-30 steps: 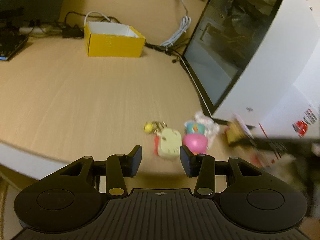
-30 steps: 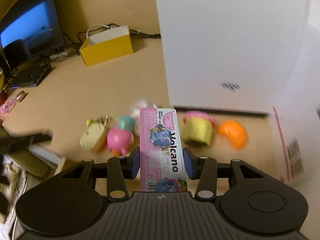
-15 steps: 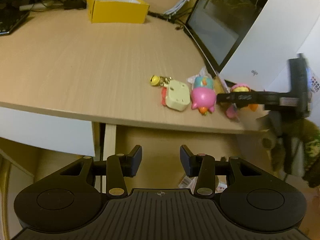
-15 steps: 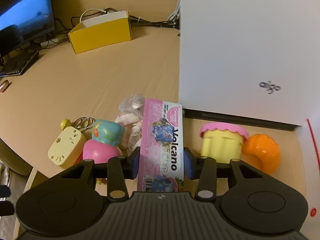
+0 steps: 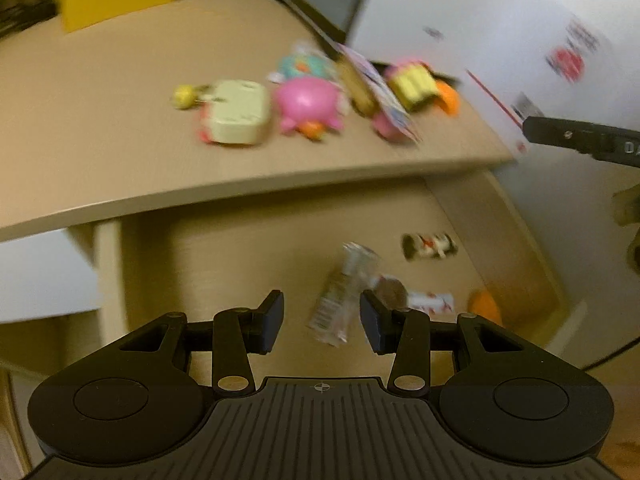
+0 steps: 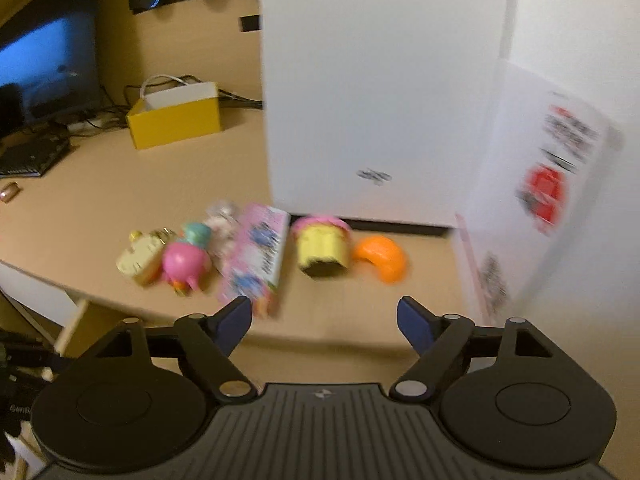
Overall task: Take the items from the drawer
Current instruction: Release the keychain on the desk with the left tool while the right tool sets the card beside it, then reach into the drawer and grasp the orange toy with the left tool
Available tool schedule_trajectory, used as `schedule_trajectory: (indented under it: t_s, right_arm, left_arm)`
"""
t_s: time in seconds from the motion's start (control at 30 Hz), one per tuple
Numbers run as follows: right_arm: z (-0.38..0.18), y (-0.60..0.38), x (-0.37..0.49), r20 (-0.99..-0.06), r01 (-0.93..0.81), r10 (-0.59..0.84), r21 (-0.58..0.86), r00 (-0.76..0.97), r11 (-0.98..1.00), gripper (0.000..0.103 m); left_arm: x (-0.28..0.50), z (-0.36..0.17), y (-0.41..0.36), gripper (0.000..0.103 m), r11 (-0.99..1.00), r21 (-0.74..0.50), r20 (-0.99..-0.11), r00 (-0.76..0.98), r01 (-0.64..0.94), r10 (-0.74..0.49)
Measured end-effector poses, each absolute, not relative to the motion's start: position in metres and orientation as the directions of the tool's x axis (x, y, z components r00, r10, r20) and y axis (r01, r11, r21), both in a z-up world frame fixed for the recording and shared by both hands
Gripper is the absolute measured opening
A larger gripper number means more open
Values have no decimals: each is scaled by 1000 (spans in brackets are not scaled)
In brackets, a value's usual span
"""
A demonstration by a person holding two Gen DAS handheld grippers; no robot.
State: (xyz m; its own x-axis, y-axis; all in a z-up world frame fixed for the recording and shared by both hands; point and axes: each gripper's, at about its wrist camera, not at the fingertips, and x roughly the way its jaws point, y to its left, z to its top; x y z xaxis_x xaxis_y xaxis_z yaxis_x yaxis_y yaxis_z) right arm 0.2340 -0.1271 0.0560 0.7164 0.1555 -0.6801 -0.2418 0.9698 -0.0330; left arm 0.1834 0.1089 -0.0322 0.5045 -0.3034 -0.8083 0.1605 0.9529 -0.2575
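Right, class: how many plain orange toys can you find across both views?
2. One orange toy lies on the desk, right of the yellow cupcake. A second orange toy sits in the drawer below. The blur may hide others.

Row of toys on desk (image 6: 100,200) near front edge: clock toy (image 6: 140,258) at left, pig toy (image 6: 185,262) beside it, snack packet (image 6: 258,258) next, cupcake toy (image 6: 322,246), then croissant toy (image 6: 382,258) at right. Computer case (image 6: 372,92) behind row. Box (image 6: 176,118) farther back left. Open drawer (image 5: 520,240) below desk, wrapped items (image 5: 344,296) inside.
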Motion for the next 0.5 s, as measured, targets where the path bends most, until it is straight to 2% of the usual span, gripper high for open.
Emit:
schedule_trajectory:
  t_s: [0.13,0.23,0.37,0.5]
  right_arm:
    - [53,-149,211,-682,-185,107,-42,724,982,83]
    - [53,-165,196,-682,-135,103,6,725,991,83]
    - [55,-180,182,-734,-137,173,109,657,985,83]
    - [64,-187,168,-747,-120,186,142,639,982,83]
  left_arm:
    - [187,-38,89,46,941,-244,-812,482,233,-329]
    - [191,-42,73,46,927,-241,-812,464,286,-354]
    - [204,-51,41,46,880,-301,-816,378,368,-438]
    - [219,-68,-3,46,818,-334,-825,275,467,-494]
